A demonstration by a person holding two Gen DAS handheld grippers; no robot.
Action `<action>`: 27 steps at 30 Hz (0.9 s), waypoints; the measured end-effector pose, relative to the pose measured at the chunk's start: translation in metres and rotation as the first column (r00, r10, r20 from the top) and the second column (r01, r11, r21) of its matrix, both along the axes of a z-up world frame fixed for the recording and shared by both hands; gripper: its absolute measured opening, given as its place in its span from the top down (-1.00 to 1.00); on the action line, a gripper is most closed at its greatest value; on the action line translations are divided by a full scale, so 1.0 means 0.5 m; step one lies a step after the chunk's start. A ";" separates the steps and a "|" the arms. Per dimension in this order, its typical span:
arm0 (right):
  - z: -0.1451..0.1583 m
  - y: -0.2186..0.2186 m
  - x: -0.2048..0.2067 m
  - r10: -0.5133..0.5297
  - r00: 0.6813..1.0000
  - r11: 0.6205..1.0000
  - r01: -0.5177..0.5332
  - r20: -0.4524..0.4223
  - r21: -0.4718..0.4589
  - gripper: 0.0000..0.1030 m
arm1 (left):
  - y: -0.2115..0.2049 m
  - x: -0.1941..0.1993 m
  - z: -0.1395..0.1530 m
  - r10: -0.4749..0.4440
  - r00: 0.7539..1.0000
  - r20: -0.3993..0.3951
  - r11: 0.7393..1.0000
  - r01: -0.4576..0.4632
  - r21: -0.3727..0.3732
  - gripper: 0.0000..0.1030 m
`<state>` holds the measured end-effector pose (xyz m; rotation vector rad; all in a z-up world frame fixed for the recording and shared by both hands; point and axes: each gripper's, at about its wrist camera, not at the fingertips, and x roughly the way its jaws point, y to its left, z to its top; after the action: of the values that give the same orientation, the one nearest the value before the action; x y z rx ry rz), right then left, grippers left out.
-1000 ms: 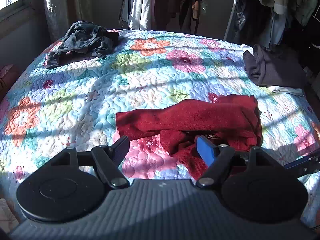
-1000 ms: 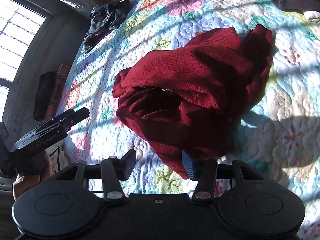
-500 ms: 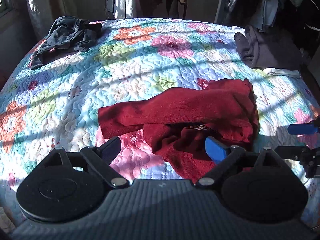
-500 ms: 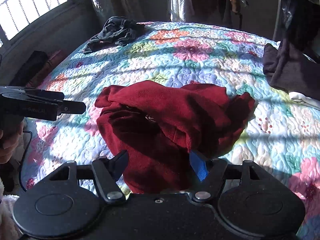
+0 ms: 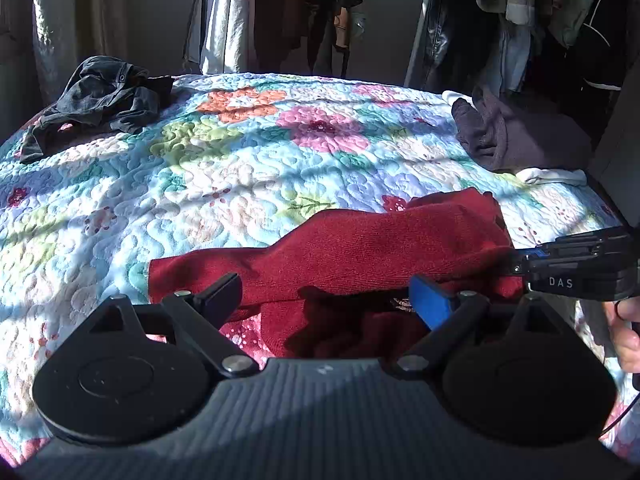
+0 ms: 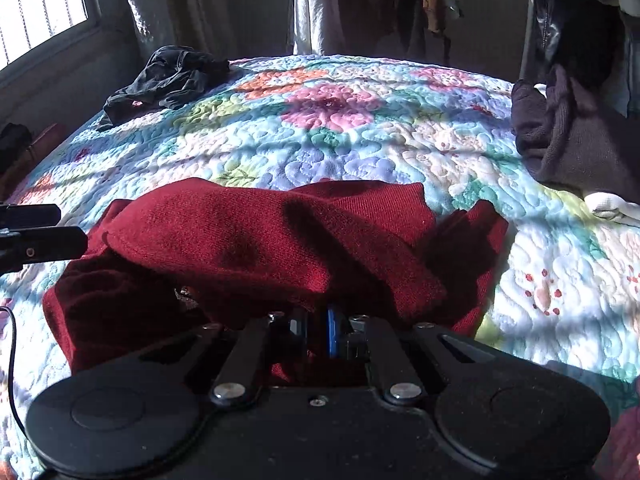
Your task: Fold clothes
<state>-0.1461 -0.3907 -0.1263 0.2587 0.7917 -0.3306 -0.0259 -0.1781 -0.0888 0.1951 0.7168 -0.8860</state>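
Left wrist view: the red sweater (image 5: 360, 248) lies crumpled across the lower middle of the frame on the floral quilt (image 5: 224, 168). The left gripper (image 5: 324, 296) stands with its 2 fingers spread wide over the sweater's near edge; nothing is pinched between them. The right gripper (image 5: 516, 260) enters from the right edge, its tip at the sweater's right side, with a hand (image 5: 624, 332) behind it.

Right wrist view: the right gripper (image 6: 316, 332) has its jaws closing, almost together, on a fold of the red sweater (image 6: 280, 248) at the bottom middle of the frame; cloth sits between them, so it appears to be pinched. The left gripper (image 6: 52, 236) shows at the left edge.

Other items: a dark garment (image 5: 96, 100) in the upper left, a brown garment (image 5: 516, 136) and a white cloth (image 5: 552, 176) at the upper right.

Risks, as judged: the right pinch may have caught several layers, so lifting would drag the whole bundle instead of opening it. With only 1 side held, the sweater could twist or slide on the quilt. The left jaws could close on the quilt along with the knit.
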 end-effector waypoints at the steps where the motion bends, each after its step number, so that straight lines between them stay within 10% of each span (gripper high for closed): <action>1: 0.016 0.002 -0.001 0.001 1.000 1.000 0.000 0.028 -0.028 0.80 | -0.001 0.000 -0.001 -0.009 1.000 0.010 1.000 0.009 0.001 -0.76; 8: 0.142 0.009 0.014 0.063 0.979 0.994 -0.045 0.194 -0.099 0.80 | -0.064 -0.040 0.025 -0.125 0.977 0.170 0.992 0.119 0.047 -0.78; 12: 0.190 0.027 0.035 0.092 0.974 0.992 -0.071 0.208 -0.105 0.81 | -0.103 -0.072 0.051 -0.257 0.958 0.126 0.966 0.255 0.029 -0.78; 22: 0.230 0.037 0.033 0.096 0.954 0.967 -0.157 0.285 0.200 0.80 | -0.126 -0.125 0.054 -0.241 0.954 0.179 0.965 0.255 -0.060 -0.80; 24: 0.223 0.038 0.033 0.100 0.955 0.950 -0.175 0.279 0.258 0.80 | -0.126 -0.115 0.052 -0.225 0.963 0.150 0.967 0.240 -0.087 -0.42; 26: 0.211 0.040 0.032 0.107 0.956 0.939 -0.187 0.273 0.288 0.81 | -0.126 -0.102 0.051 -0.224 0.969 0.104 0.967 0.234 -0.099 0.72; 27: 0.206 0.041 0.030 0.109 0.957 0.937 -0.189 0.268 0.294 0.81 | -0.129 -0.092 0.050 -0.214 0.974 0.077 0.972 0.220 -0.077 0.86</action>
<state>-0.1309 -0.3703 -0.0234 0.5286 0.6095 -0.0210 -0.0721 -0.2424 -0.0640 0.2295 0.5998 -1.1118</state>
